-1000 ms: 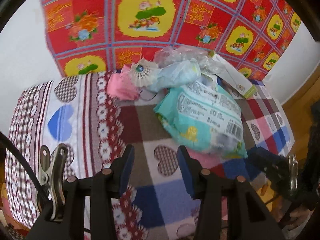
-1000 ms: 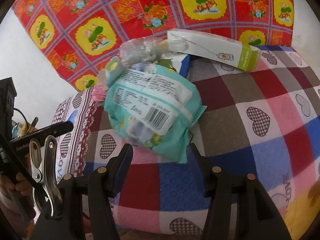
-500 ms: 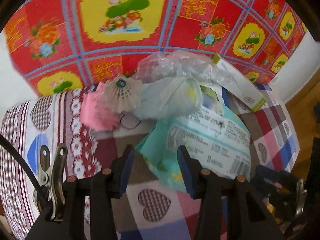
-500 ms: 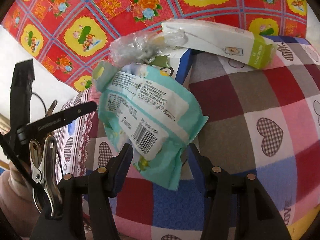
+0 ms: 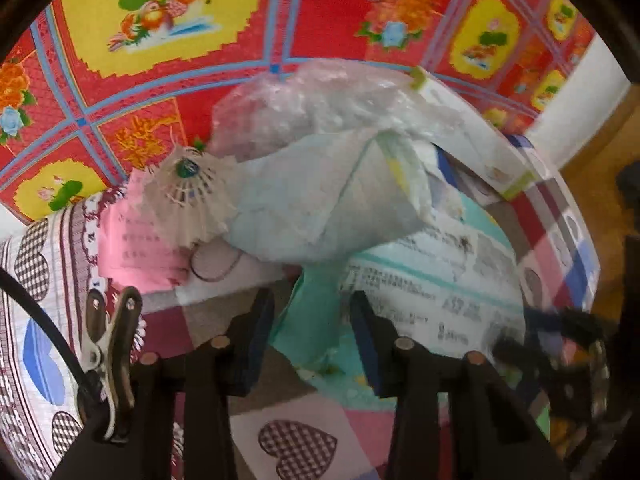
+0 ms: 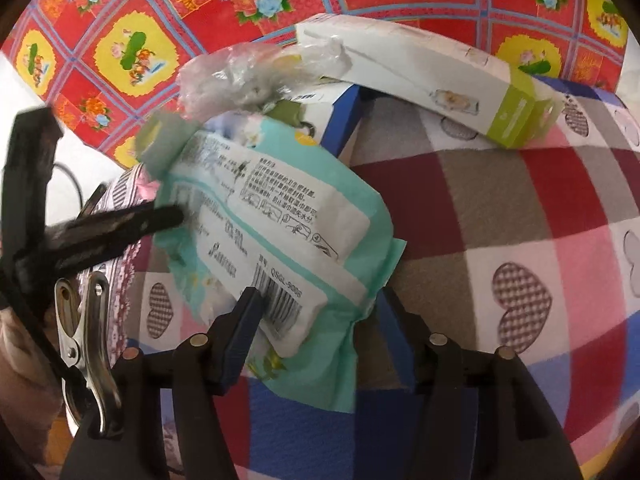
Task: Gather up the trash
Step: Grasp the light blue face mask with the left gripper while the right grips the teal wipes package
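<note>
A pile of trash is lying on a checked heart-print blanket [image 6: 520, 208] against a red and yellow floral cloth [image 5: 168, 20]. Only the left wrist view is showing the shuttlecock [image 5: 190, 196], the pink paper [image 5: 140, 240] under it at middle left, and a pale folded wrapper [image 5: 320, 200] at centre. Only the right wrist view is giving the long white and green box [image 6: 420, 68] in full at upper right; in the left view it is running off as a strip at right. A crumpled clear bag [image 6: 240, 76] is sitting on top of the pile in both.

The mint wet-wipe pack [image 6: 280, 232] is blurred in the left view, its print unreadable. A blue-edged box [image 6: 344, 120] is mostly hidden behind the pack.

The left gripper [image 5: 312, 332] is closing, narrow, around the pack's near left corner; contact cannot be told. The right gripper [image 6: 320, 320] is opening wide, its fingers straddling the pack's barcode end, the left finger [image 6: 244, 320] overlapping it, grip not evident.
</note>
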{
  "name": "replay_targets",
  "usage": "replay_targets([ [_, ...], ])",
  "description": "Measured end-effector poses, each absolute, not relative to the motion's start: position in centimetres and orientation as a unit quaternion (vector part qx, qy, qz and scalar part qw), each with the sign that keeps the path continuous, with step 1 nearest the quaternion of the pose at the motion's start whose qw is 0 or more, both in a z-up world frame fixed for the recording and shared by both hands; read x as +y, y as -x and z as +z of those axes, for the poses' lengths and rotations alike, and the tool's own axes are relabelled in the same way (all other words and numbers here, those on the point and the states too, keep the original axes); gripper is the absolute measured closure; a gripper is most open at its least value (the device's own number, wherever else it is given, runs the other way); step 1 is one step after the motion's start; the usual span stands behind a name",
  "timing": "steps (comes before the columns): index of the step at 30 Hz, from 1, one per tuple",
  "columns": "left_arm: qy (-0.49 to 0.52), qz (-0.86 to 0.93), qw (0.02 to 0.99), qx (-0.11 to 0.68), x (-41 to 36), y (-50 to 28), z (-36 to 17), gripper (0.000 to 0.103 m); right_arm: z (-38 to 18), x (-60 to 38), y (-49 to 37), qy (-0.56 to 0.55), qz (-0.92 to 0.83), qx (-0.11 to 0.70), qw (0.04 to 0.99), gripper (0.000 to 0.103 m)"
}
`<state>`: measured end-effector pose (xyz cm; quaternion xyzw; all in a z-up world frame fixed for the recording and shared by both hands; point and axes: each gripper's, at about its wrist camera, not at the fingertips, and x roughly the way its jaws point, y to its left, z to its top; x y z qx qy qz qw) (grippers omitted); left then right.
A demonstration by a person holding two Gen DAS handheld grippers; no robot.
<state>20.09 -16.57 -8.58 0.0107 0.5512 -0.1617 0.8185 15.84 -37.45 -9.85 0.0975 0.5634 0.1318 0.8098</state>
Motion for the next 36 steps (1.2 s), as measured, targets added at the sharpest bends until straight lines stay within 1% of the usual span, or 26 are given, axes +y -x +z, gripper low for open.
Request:
replay_targets([
  [6,0.036,-0.18,0.807,0.562,-15.4,-16.7,-8.9,0.065,-9.5,-37.6,-15.7,-0.071,0.142,0.56,0.813,0.041],
  [12,0.095,-0.184,0.796,0.569,-15.3,-11.8,-8.4,0.067,-9.4,-38.5,-14.0,-0.056,0.148,0.569,0.807,0.04],
  [18,0.107,-0.171,0.793,0.575,-15.8,-9.2,-8.0,0.067,-9.4,-39.0,-12.8,-0.057,0.151,0.575,0.802,0.04],
  [22,0.117,-0.135,0.806,0.564,-14.8,-9.8,-7.6,0.067,-9.5,-38.6,-12.5,-0.061,0.15,0.572,0.804,0.04],
  [25,0.147,-0.102,0.819,0.545,-13.2,-10.5,-6.7,0.067,-9.6,-38.5,-12.1,-0.061,0.149,0.572,0.804,0.04],
  [28,0.15,-0.065,0.834,0.527,-11.7,-10.6,-6.0,0.066,-9.7,-38.7,-11.8,-0.064,0.148,0.572,0.804,0.04],
  [36,0.165,-0.08,0.819,0.543,-12.0,-10.8,-6.9,0.066,-9.3,-38.8,-11.7,-0.051,0.135,0.567,0.811,0.04],
])
